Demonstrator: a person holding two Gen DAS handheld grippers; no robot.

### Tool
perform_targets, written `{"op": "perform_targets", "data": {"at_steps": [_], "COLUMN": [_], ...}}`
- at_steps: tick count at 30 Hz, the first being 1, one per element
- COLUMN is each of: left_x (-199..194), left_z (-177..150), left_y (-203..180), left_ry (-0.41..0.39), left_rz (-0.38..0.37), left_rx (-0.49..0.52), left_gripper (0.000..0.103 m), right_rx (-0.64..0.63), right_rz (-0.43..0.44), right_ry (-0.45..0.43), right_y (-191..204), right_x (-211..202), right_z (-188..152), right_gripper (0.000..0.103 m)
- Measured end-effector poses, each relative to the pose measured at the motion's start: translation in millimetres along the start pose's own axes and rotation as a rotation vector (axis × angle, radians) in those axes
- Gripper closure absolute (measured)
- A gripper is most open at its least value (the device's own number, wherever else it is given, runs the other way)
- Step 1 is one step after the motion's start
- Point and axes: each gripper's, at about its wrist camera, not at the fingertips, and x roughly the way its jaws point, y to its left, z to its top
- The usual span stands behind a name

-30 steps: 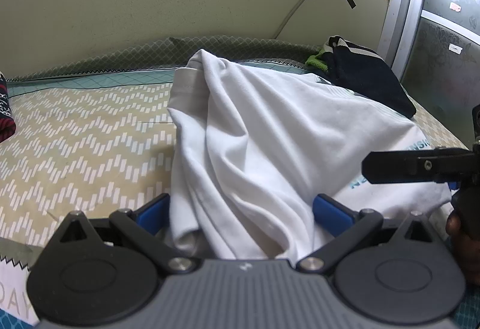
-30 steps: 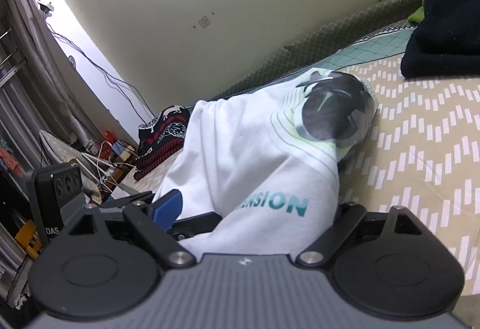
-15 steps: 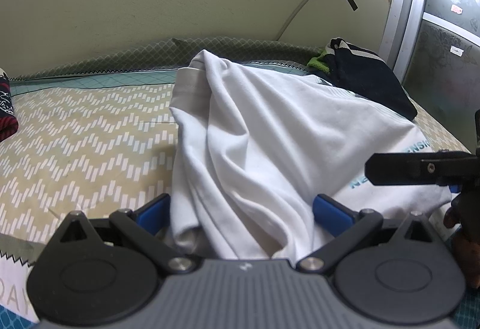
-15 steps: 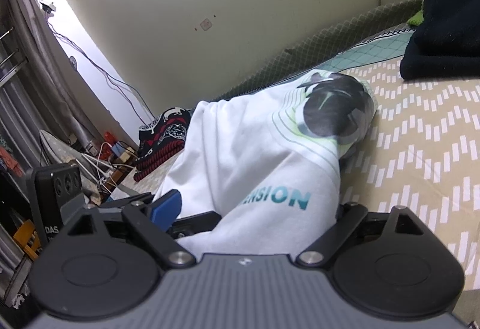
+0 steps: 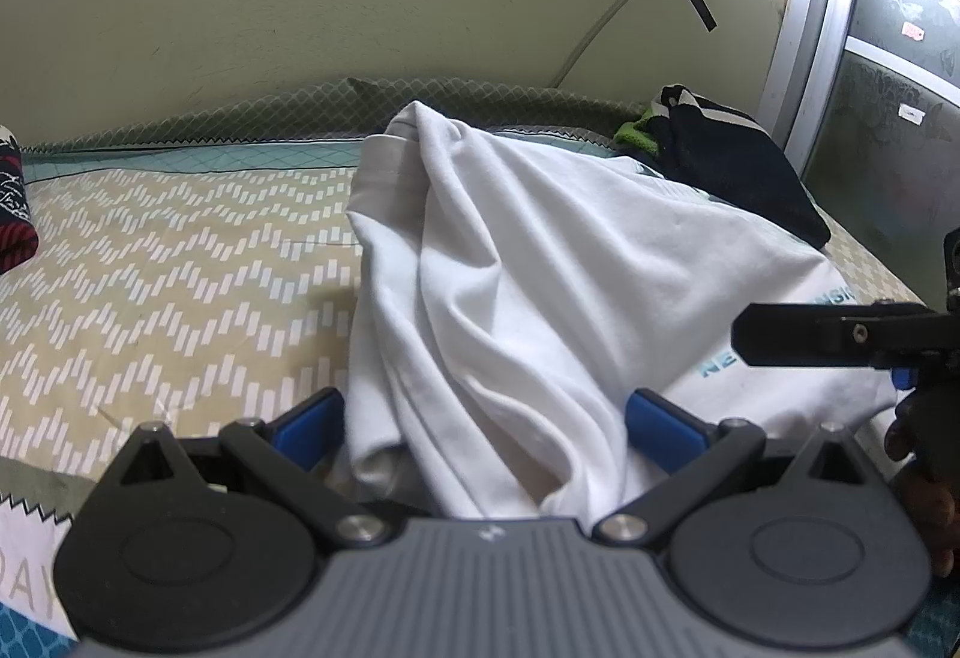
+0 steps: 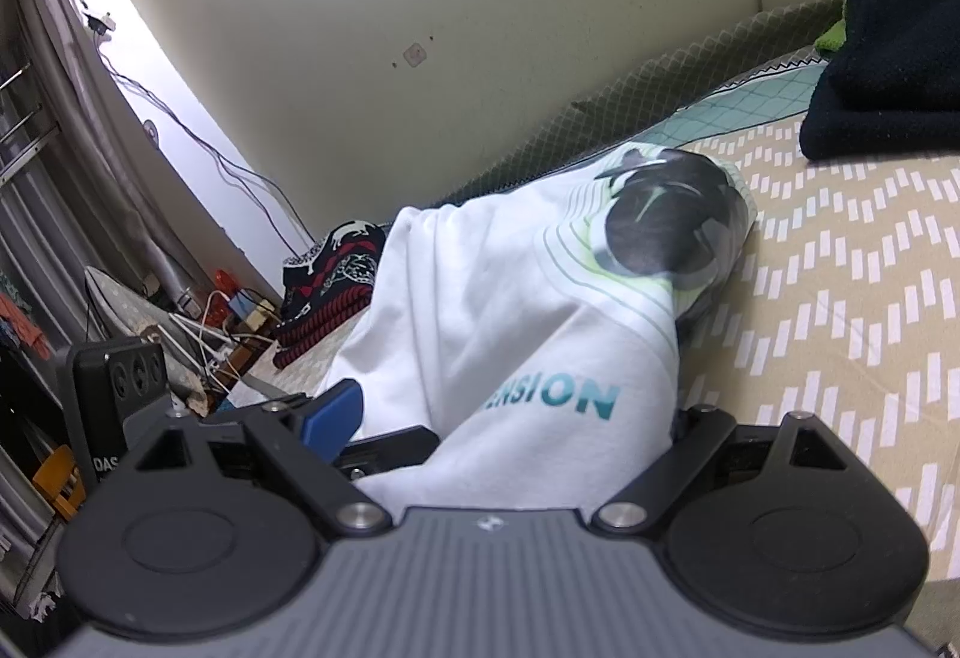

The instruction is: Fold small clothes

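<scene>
- The white T-shirt (image 5: 540,286) is bunched in a heap on the zigzag bedspread (image 5: 168,262).
- My left gripper (image 5: 480,424) stands wide apart, shirt folds between its blue pads.
- My right gripper (image 6: 510,418) stands wide too, the printed hem draped between.
- A dark folded garment (image 5: 732,166) lies behind the shirt.

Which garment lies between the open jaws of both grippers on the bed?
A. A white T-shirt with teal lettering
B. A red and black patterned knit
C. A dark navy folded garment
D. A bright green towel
A: the white T-shirt, with teal lettering, is bunched between the jaws of the right gripper, and its white folds also lie between those of the left gripper.
</scene>
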Motion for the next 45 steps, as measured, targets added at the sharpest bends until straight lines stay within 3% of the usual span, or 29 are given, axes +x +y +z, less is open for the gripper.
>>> {"op": "perform_targets", "data": {"at_steps": [45], "left_x": [2.1], "left_z": [-1.7], "left_y": [-4.3], "left_ry": [0.016], "left_rz": [0.021], "left_rx": [0.04], "left_gripper": [0.0], "right_rx": [-0.003], "right_rz": [-0.009], "right_ry": [0.001], "right_y": [4.6], "right_x": [-0.4], "right_z": [-1.7], "right_gripper": [0.018]}}
